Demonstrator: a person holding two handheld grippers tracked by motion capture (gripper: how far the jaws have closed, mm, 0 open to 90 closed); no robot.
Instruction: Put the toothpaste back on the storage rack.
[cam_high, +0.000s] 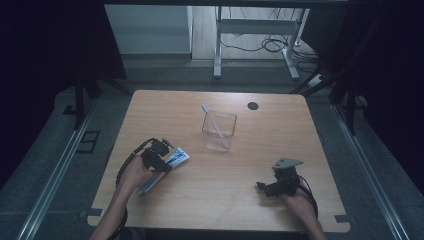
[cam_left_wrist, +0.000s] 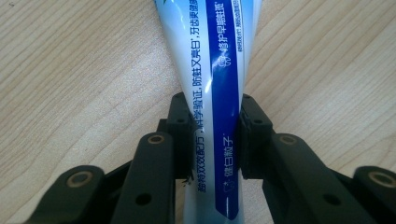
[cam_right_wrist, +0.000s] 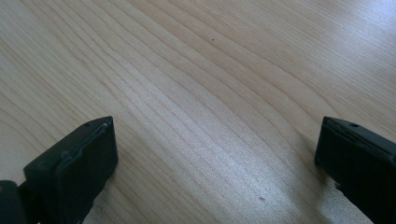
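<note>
so the wooden table (cam_high: 260, 195) has a clear cup (cam_high: 219, 131) near the middle with a toothbrush (cam_high: 214, 121) leaning in it. the toothpaste tube (cam_high: 165, 167) lies toward the near left corner, long axis angled up at the cup. left gripper (cam_left_wrist: 212, 140) is clamped across the tube. right gripper (cam_high: 265, 187) sits near the near right edge, jaws wide apart, holding nothing.

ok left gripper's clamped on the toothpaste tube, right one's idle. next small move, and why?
Probably lift the toothpaste tube off the table. The left gripper has both jaws pressed against the tube's sides, and in the high view the tube looks to lie flat on the wood. The clear cup, holding a toothbrush, looks a likely destination. The right gripper is open over bare wood.
</note>
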